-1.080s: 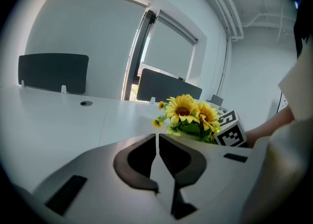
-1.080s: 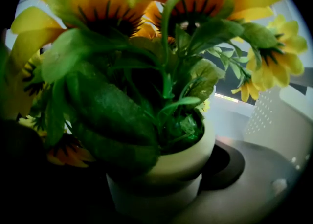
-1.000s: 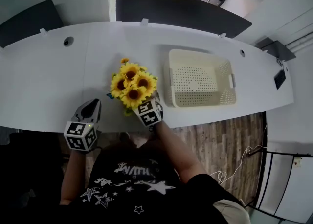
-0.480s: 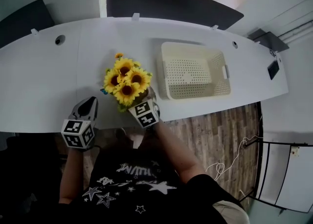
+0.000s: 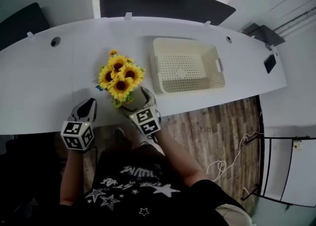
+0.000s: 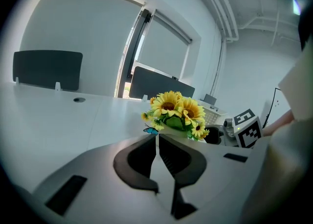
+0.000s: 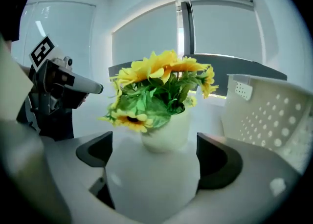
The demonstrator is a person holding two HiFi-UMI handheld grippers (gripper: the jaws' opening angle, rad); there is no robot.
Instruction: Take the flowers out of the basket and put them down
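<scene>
right gripper (image 7: 154, 158) jaws clamp the white pot (image 7: 164, 129) — flowers (image 7: 156, 78) above it, basket (image 7: 264, 115) at frame right. left gripper (image 6: 157, 139) jaws pressed together, nothing between. head view hides the pot — blooms sit centre-left over the table (image 5: 44, 87), just left of the basket.

The flowers (image 5: 118, 74) are yellow with brown centres and green leaves, their pot (image 7: 166, 129) white, the basket (image 5: 185, 69) cream with a grid of small holes, the surface (image 5: 44, 87) white, the floor (image 5: 212, 126) brown planks.
</scene>
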